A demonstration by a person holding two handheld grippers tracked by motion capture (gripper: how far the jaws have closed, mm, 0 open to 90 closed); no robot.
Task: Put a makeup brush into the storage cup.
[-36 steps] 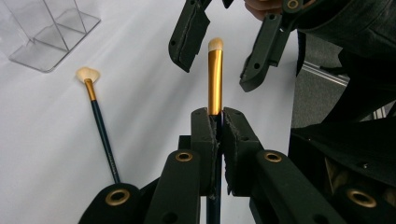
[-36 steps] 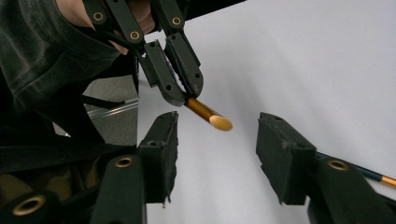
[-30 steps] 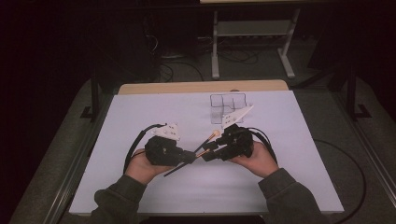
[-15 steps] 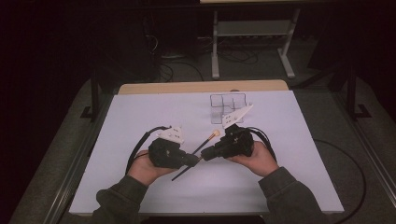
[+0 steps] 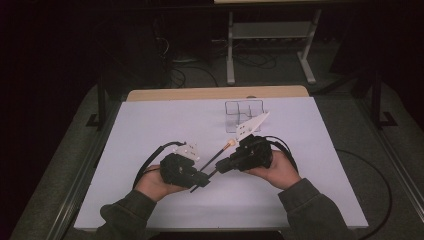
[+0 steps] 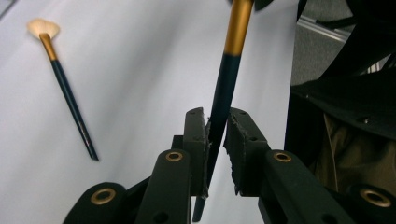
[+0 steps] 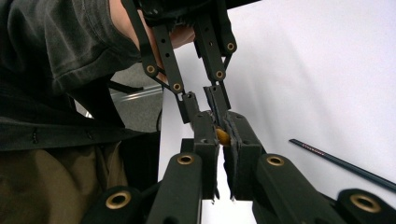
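Observation:
Two thin dark-handled brushes are here. One, with a pale fan tip point(image 6: 43, 29), lies flat on the white table point(image 5: 150, 130), just beyond the grippers point(image 5: 220, 152); its handle point(image 7: 345, 164) shows in the right gripper view. The other brush point(image 6: 224, 88) spans between the two grippers, which meet nose to nose. My right gripper point(image 7: 220, 128) is shut on its gold ferrule point(image 7: 222, 136). My left gripper point(image 6: 215, 126) has just been opening: the handle still runs between its pads, with a slit of light beside it. From above, the left gripper point(image 5: 206, 179) faces the right gripper point(image 5: 220, 167).
A clear box with several compartments point(image 5: 244, 112) stands at the back of the table, right of centre. A wooden edge point(image 5: 215, 93) borders the far side. A metal rack point(image 5: 270, 35) and cables lie on the dark floor beyond.
Both hands have stayed almost in place. The right gripper's jaws have closed on the brush between the grippers.

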